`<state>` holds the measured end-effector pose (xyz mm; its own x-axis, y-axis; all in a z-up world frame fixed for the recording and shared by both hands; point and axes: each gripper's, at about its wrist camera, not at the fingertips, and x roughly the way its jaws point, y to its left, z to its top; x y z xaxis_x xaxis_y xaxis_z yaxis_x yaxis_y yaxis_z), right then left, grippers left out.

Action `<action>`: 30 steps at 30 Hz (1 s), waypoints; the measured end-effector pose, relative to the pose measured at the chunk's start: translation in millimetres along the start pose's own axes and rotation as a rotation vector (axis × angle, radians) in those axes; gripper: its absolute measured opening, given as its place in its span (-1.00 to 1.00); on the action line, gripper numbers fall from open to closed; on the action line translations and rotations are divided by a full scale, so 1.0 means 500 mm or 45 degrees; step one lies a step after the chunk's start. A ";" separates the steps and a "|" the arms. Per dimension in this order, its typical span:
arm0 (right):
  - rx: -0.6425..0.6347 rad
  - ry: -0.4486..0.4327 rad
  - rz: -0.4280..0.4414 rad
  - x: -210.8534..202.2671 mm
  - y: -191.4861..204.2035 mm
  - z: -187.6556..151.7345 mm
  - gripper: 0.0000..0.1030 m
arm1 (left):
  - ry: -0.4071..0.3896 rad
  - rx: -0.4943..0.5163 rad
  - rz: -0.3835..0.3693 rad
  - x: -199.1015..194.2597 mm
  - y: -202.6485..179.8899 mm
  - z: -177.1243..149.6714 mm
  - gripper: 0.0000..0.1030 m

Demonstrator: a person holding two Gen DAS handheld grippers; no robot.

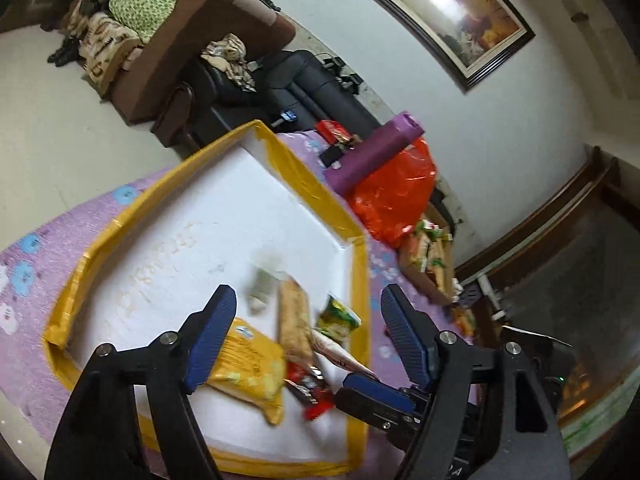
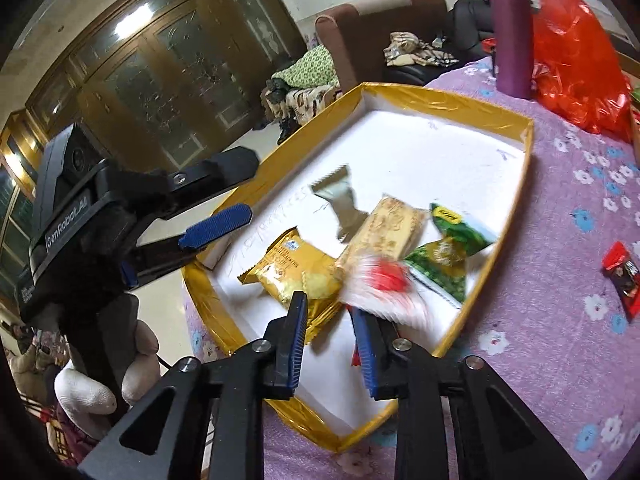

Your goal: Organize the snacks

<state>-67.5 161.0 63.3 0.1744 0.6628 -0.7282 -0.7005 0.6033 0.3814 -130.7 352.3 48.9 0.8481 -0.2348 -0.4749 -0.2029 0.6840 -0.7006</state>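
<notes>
Yellow-taped walls enclose the white foam tray (image 2: 472,98), which rests on a purple flowered tablecloth (image 2: 560,280) and receives the snacks. Inside lie a golden cracker packet (image 2: 288,268), a tan biscuit bar (image 2: 384,232), a grey-white wrapper (image 2: 340,204) and two green packets (image 2: 452,248), all crowded toward one corner. The right gripper (image 2: 332,340) hangs just over that corner, its blue pads parted by a narrow gap; a blurred white-and-red packet (image 2: 384,288) sits at their tips, and whether it is pinched or already loose cannot be told. The left gripper (image 1: 308,336) hovers wide open above the same corner and holds nothing.

Risks, as judged: a packet let go this near the wall may bounce or slide over the low rim onto the cloth. The two tools stand close together, so a sideways move could knock finger against finger. Stacked wrappers are slick and may shift under a new arrival. A red-and-black packet (image 2: 624,280) lies outside the tray on the cloth, well apart; reaching for it across the rim could drag the light tray.
</notes>
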 end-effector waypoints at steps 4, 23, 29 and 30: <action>0.061 -0.035 -0.003 -0.028 -0.035 -0.007 -0.38 | 0.039 -0.027 -0.143 0.010 -0.020 -0.010 0.46; 0.512 -0.268 -0.221 -0.263 -0.393 -0.121 -0.27 | 0.293 0.281 -0.053 0.114 -0.209 -0.104 0.45; 0.629 -0.339 -0.268 -0.314 -0.483 -0.140 -0.24 | 0.371 0.353 -0.041 0.152 -0.248 -0.139 0.45; 0.635 -0.339 -0.266 -0.315 -0.491 -0.139 -0.23 | 0.387 0.368 -0.043 0.159 -0.256 -0.146 0.45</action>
<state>28.9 -122.3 45.0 0.4857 0.5576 -0.6732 -0.2350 0.8251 0.5139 -72.9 195.7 61.8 0.6600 -0.4241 -0.6201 0.0051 0.8279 -0.5608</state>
